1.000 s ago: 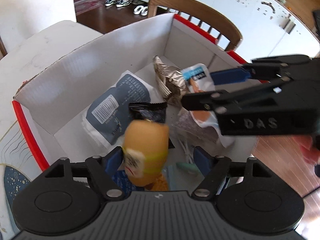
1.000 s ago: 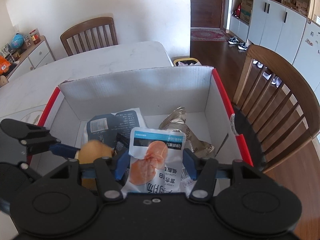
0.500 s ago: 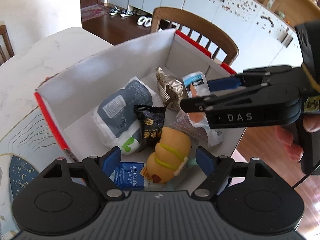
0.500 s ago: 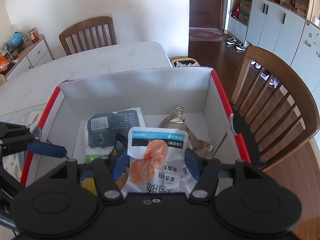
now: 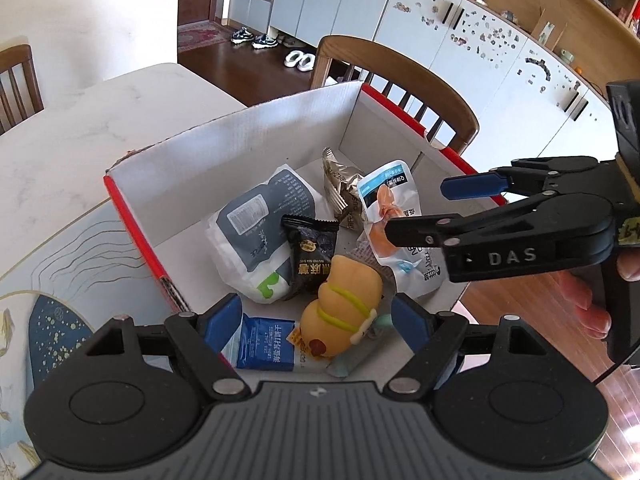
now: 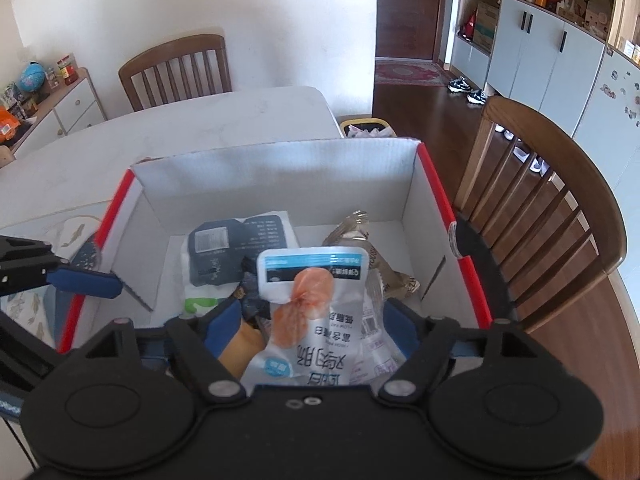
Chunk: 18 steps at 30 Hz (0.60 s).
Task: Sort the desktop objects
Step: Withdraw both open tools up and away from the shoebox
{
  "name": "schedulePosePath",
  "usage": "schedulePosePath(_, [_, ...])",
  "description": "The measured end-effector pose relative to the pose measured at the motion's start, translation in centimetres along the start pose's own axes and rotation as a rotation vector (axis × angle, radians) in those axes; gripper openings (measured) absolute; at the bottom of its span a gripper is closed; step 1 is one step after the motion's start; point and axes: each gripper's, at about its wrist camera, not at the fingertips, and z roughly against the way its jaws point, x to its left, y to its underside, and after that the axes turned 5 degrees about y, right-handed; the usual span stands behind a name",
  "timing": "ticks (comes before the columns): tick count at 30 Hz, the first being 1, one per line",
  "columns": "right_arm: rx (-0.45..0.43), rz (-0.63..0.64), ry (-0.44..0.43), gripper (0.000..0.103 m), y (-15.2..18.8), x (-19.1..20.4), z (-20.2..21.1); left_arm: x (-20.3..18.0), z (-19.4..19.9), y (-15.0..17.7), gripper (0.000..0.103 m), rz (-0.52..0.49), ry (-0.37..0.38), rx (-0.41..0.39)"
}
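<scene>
In corrugated red-edged box (image 5: 256, 148) | glossy chicken pouch (image 6: 316, 316), lumpy yellow toy (image 5: 344, 304) | right tool (image 6: 312, 320) opening, left tool (image 5: 316, 316) wide, empty

— Box (image 5: 256, 148)? Colour inside and out.
— White corrugated inside, red along the outer edges.
— Contents?
— Large bag (image 5: 260, 236): white with a dark slate-blue panel, white print, a green mark at the bottom. Small packet (image 5: 310, 254): black, gold emblem and gold characters. Wrapper (image 5: 340, 184): metallic bronze-gold, crinkled. Pouch (image 6: 316, 308): white, light-blue band on top, dark strip below it, orange-pink contents showing. Toy (image 5: 340, 304): yellow-orange with yellow-green stripes. Sachet (image 5: 264, 344): blue with white characters.
— Grippers?
— Both black with blue pads (image 5: 222, 318); white lettering on the right one (image 5: 440, 210).
— Table (image 5: 80, 128)?
— White, faint grey veining. Mat (image 5: 56, 264): pale, thin dark wavy lines, a navy patch speckled gold.
</scene>
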Motion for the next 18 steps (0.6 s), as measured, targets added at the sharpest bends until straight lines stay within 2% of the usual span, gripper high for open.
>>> schedulePosePath(12, [-0.045,0.017,-0.035,0.083,0.5,1.2,3.8,0.0,2.6,1.0,0.082,0.011,0.012,-0.058])
schedulePosePath(15, [-0.050,0.020,-0.041,0.083,0.9,1.5,4.4,-0.1,3.1,1.5,0.085,0.003,0.016,-0.081])
schedulePosePath(17, [-0.053,0.019,-0.048,0.084,1.1,1.5,4.8,-0.2,3.4,1.7,0.092,0.003,0.002,-0.091])
schedulePosePath(18, [-0.054,0.018,-0.053,0.085,1.2,1.5,5.0,-0.2,3.5,1.8,0.102,0.005,-0.010,-0.091])
